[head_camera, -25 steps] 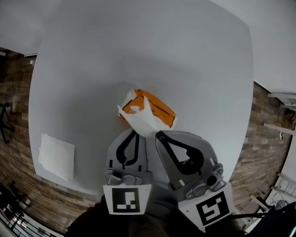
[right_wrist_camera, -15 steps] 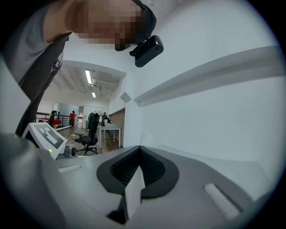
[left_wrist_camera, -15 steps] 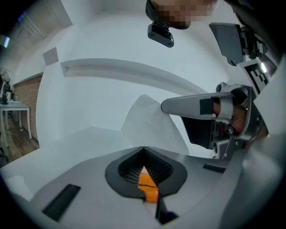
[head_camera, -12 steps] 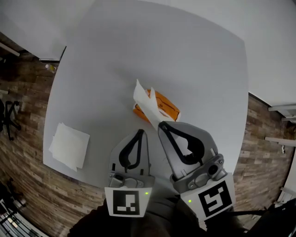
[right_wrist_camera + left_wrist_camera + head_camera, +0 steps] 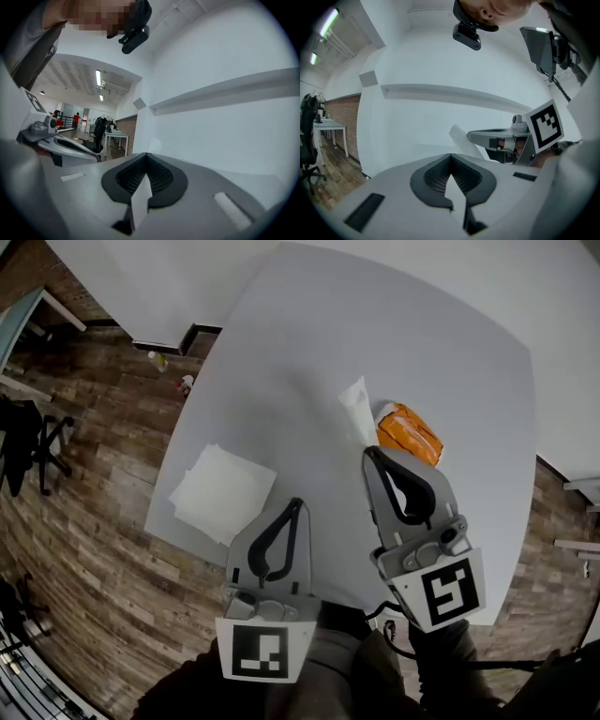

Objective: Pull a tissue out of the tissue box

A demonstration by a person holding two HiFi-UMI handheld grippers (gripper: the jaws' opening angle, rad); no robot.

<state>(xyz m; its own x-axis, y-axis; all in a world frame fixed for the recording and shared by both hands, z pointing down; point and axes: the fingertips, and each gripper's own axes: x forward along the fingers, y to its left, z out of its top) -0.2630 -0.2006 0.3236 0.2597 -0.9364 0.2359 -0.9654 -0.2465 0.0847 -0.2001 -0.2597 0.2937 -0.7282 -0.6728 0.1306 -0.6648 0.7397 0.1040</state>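
Tissue (image 5: 357,411) has come clear of the tissue box (image 5: 410,430); your right gripper (image 5: 372,454) fingers pinch it, left gripper (image 5: 297,504) fingers closed, empty. Pull looks done.

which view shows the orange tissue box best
Head view: the orange tissue box lies in plain sight on the table. Neither gripper view shows the box, only the tissue.

No words, numbers or brand names can be read anywhere. The left gripper (image 5: 298,504) bears a black-and-white square marker (image 5: 258,652) on its cube, and the right gripper (image 5: 369,454) bears another. Both are block patterns, not letters. Any print on the orange tissue box (image 5: 410,430) is too small to read.
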